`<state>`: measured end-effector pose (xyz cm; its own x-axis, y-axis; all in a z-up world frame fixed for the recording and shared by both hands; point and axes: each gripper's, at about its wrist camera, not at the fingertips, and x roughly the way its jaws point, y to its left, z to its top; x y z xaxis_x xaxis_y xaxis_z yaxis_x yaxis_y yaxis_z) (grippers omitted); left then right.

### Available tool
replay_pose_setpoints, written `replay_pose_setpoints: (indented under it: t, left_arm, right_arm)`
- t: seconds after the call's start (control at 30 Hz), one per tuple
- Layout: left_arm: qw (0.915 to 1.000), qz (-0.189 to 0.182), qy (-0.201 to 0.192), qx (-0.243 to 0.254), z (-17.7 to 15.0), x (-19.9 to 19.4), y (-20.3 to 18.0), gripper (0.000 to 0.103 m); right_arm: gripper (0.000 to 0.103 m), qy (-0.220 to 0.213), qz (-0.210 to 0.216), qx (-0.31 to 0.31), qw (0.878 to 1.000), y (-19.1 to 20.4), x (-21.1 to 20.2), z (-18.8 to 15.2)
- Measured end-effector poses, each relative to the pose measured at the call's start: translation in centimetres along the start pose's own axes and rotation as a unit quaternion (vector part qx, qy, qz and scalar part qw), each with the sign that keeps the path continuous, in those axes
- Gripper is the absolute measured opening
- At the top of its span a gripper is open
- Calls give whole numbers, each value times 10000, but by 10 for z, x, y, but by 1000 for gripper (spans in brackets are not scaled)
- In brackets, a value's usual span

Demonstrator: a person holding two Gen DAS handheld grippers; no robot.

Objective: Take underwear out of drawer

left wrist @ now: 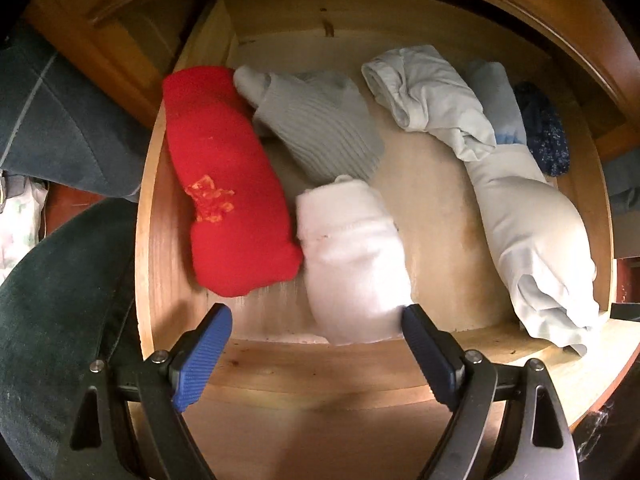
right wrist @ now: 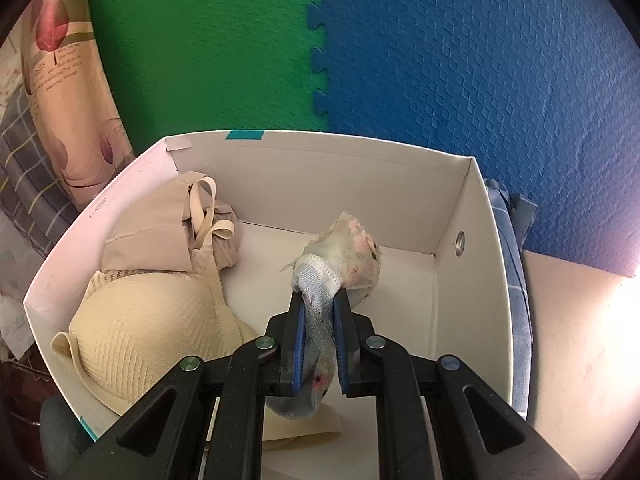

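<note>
In the left wrist view, the open wooden drawer (left wrist: 440, 216) holds rolled garments: a red roll (left wrist: 228, 184), a grey ribbed roll (left wrist: 320, 128), a white roll (left wrist: 352, 260) and long pale blue rolls (left wrist: 528, 216). My left gripper (left wrist: 316, 320) is open above the drawer's front edge, its jaws either side of the white roll's near end. In the right wrist view, my right gripper (right wrist: 318, 300) is shut on a rolled white and pink patterned underwear piece (right wrist: 344, 256), held over a white cardboard box (right wrist: 320, 168). A beige bra (right wrist: 160, 320) lies in the box.
A dark blue speckled roll (left wrist: 544, 128) lies at the drawer's right side. A person's dark trouser leg (left wrist: 52, 300) is left of the drawer. Green (right wrist: 200, 40) and blue (right wrist: 480, 80) foam mats lie behind the box. A blue checked cloth (right wrist: 516, 280) sits right of it.
</note>
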<state>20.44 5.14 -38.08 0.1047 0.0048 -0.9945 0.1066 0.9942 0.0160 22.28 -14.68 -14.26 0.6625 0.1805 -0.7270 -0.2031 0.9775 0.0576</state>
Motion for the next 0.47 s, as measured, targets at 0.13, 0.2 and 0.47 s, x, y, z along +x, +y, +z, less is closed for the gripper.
replay_pose_setpoints:
  t: [0.13,0.2,0.47]
  left_arm:
    - [10000,-11,-8,-5,-1,1,0,90]
    - [10000,-12,14,-6,0,1,-1,90]
    - [9971,195,732,-95,10,18,-7,90]
  right_arm:
    - [13,-69,-3,-165,9998,3,0,-1]
    - [14,-61,-27,-281,9996,5,1,-2]
    - [22,-120,251,-272,9992,3,-2,-2]
